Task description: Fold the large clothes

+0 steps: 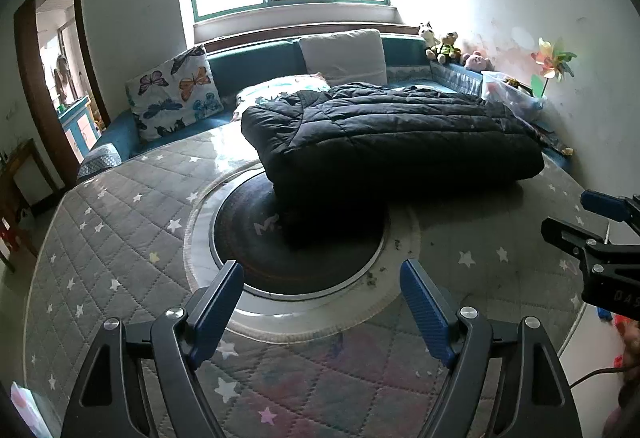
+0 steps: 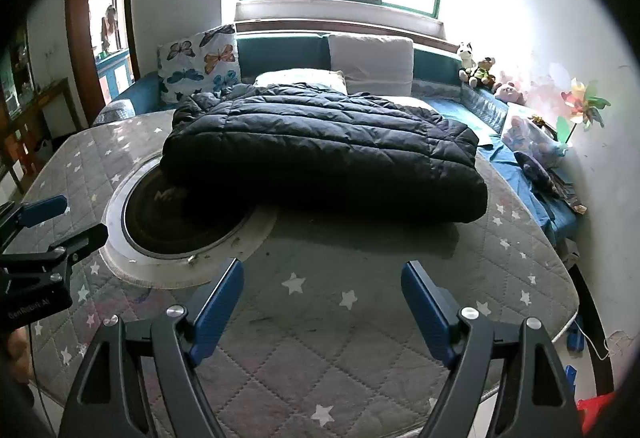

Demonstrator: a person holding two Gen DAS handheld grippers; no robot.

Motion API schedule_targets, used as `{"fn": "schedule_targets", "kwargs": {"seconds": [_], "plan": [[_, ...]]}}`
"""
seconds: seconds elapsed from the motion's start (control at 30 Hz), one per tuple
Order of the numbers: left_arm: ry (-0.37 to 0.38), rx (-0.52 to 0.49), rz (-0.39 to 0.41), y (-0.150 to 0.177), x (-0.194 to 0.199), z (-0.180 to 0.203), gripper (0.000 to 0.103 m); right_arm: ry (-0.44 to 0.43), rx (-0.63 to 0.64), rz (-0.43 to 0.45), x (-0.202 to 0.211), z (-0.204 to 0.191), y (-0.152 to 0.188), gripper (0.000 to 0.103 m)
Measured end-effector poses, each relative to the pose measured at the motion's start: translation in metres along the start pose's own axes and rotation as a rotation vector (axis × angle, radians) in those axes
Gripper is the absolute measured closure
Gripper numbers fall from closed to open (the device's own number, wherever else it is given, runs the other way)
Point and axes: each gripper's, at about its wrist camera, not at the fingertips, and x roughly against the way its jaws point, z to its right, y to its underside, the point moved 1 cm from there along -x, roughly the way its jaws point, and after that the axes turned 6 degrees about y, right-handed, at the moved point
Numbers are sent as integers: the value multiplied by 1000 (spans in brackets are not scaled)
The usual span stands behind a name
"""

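A black quilted puffer jacket (image 1: 384,133) lies folded into a thick bundle on the far half of the grey star-quilted table (image 1: 120,238); it also shows in the right wrist view (image 2: 320,153). It overlaps the far edge of the round dark inset (image 1: 296,246). My left gripper (image 1: 322,274) is open and empty above the table's near side, short of the jacket. My right gripper (image 2: 322,274) is open and empty, also short of the jacket. The right gripper shows at the right edge of the left wrist view (image 1: 576,217), and the left gripper at the left edge of the right wrist view (image 2: 76,217).
A teal sofa (image 1: 256,65) stands behind the table with a butterfly cushion (image 1: 176,93), a white cushion (image 1: 344,55) and plush toys (image 1: 444,45). A clear plastic box (image 1: 508,89) and a pinwheel (image 1: 552,61) stand at the right wall. A doorway (image 1: 60,69) opens at the left.
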Motion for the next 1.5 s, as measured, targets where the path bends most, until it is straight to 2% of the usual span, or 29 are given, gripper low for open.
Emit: {"fn": "schedule_targets", "kwargs": {"seconds": [0.77, 1.5], "plan": [[11, -38, 4, 3, -1, 6, 17, -9, 19, -6, -1, -8, 0, 15], [1, -32, 4, 5, -2, 3, 17, -9, 13, -20, -2, -9, 3, 15]]}}
